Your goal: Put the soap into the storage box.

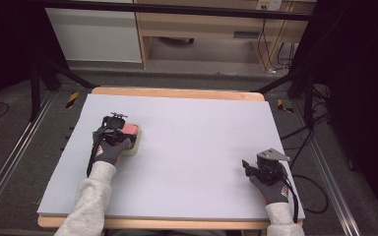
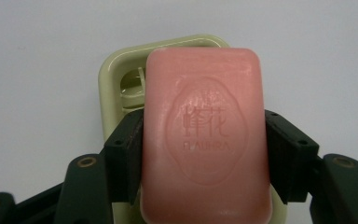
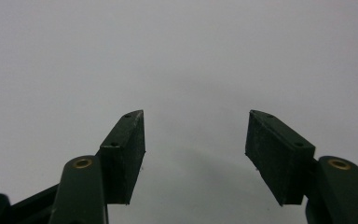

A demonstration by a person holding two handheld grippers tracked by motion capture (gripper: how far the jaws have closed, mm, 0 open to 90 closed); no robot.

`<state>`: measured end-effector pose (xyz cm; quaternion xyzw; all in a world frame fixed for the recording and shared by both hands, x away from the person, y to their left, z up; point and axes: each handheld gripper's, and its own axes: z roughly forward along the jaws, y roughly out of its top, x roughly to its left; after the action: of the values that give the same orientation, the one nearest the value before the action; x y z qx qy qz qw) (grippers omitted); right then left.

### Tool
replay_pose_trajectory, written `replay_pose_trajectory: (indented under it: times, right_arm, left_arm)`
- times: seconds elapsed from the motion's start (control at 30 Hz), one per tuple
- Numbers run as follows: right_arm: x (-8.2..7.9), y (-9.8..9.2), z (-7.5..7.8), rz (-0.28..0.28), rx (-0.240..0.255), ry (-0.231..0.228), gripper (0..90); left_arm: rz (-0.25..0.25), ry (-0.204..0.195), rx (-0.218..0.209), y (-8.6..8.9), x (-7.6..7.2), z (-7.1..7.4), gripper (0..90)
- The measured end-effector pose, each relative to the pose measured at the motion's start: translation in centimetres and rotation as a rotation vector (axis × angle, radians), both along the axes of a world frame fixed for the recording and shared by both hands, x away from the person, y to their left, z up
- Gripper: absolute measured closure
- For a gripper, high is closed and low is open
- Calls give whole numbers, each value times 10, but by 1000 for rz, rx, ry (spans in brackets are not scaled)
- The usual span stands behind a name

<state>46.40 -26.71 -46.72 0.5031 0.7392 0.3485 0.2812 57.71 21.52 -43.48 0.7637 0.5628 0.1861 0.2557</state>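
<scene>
On the table (image 1: pixel 187 147), left gripper (image 2: pixel 204 140) clamps one pink soap (image 2: pixel 205 135) over one dish (image 2: pixel 116 79); right gripper (image 3: pixel 196 140) gapes wide

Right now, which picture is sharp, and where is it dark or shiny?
Left gripper view: the pink soap looks sharp, its stamped letters readable, slightly shiny. Right gripper view: a soft shadow lies on the table between the jaws. High view: the room's edges are dark, the tabletop evenly lit.
</scene>
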Motion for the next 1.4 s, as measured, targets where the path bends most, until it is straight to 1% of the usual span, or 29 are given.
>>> replay_pose_trajectory:
  times: [0.17, 0.27, 0.5, 0.97, 1.0, 1.07, 1.1, 1.27, 1.4]
  right_arm:
    - [0, 0, 0, 1, -3, -1, 377]
    - [0, 0, 0, 3, -4, -1, 377]
    - [0, 1, 0, 3, -6, -2, 376]
    - [0, 1, -1, 0, -3, -1, 361]
    - [0, 1, -1, 1, -5, 0, 361]
    - [0, 1, -1, 0, -2, -1, 360]
    - [0, 1, -1, 0, -1, -1, 359]
    - [0, 1, 0, -1, 3, -3, 357]
    - [0, 1, 0, 1, 5, -3, 354]
  left_arm:
    - [8, 1, 7, 1, 0, -4, 370]
    - [14, 2, 5, 3, 0, -6, 370]
    - [13, 8, 3, 3, -1, -9, 370]
    - [8, -7, -12, 5, -3, -11, 366]
    - [8, -14, -18, 5, -3, -10, 363]
    - [4, -37, -39, 6, -5, -5, 313]
    - [0, -39, -45, 7, -6, -3, 296]
    - [-18, -69, -39, 9, -12, 8, 272]
    - [-36, -90, -47, 11, -19, 12, 254]
